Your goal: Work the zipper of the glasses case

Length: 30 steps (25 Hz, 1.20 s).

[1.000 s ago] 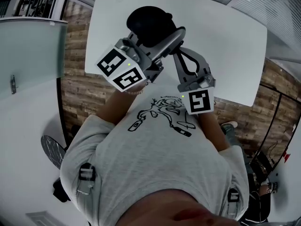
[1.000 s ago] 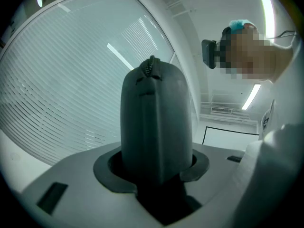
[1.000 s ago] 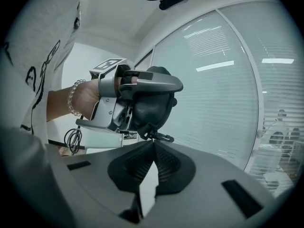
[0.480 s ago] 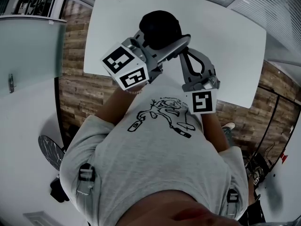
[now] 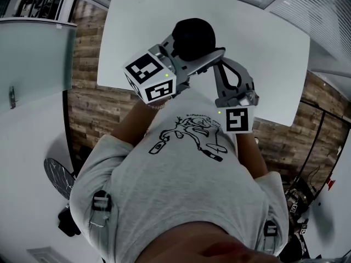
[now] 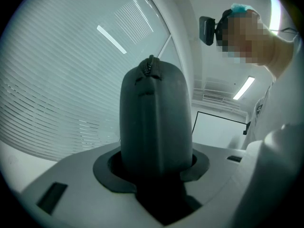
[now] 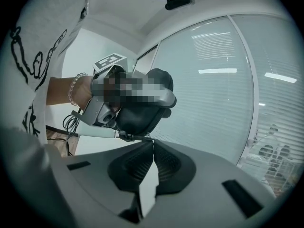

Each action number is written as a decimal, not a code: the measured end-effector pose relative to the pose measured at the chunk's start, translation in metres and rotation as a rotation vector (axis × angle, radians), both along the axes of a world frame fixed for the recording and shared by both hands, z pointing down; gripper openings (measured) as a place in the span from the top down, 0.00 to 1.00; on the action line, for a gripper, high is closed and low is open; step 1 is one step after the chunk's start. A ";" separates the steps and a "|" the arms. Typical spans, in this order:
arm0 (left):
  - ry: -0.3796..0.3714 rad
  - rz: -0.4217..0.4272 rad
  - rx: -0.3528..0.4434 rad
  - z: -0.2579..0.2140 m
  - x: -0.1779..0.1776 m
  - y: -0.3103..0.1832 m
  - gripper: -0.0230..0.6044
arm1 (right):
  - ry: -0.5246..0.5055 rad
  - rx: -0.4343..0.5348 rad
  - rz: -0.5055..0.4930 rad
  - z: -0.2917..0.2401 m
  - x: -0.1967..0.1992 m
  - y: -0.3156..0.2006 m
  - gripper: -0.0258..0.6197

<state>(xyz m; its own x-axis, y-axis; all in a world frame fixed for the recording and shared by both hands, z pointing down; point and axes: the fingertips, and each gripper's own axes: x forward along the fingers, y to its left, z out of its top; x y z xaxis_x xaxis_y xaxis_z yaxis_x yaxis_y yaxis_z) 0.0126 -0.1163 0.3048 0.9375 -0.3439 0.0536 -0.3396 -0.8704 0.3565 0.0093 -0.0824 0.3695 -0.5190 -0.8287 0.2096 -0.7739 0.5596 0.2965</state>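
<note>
The left gripper (image 6: 156,161) has its two fingers closed tight around the glasses case (image 6: 156,120). One finger pad (image 6: 107,167) is on the 9 o'clock side of the case and the other is on the 3 o'clock side. The case is dark and round at the top. It stands up straight out of the fingers, pointing to 12 o'clock. The zipper (image 6: 151,66) runs over the very top of it.

The right gripper (image 7: 153,144) has its fingers pressed together. Right at their tips they pinch the end of the thin zipper pull (image 7: 135,137). In the right gripper view the pull sticks out from the bottom of the case, which sits at about 11 o'clock from the fingertips. The hand holding the left gripper is at 9 o'clock from the case, and it wears a bead bracelet (image 7: 74,90) on the wrist.

In the head view the case is up in the air over the white table (image 5: 263,48), not resting on it. It is at 12 o'clock from the person's chest. The left gripper's marker cube (image 5: 151,78) is at about 8 o'clock from the case. The right gripper's marker cube (image 5: 237,119) is at about 5 o'clock from the case. The two grippers meet at the case, very close to each other.

The person wears a grey shirt (image 5: 186,190) with a black drawing on it. A brown wood floor (image 5: 90,106) shows at 9 o'clock from the table. Behind the case in the left gripper view there is a glass wall with blinds (image 6: 57,84).
</note>
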 end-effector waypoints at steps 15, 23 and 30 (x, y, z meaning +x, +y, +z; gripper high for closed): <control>-0.074 0.062 -0.012 0.023 0.009 0.003 0.61 | 0.057 0.000 0.017 0.009 0.010 -0.001 0.94; -0.097 0.088 -0.023 0.031 0.010 0.005 0.61 | 0.061 0.026 0.027 0.003 0.014 -0.004 0.94; -0.183 0.183 -0.043 0.059 0.020 0.025 0.60 | -0.007 0.060 0.099 -0.014 0.039 -0.016 0.96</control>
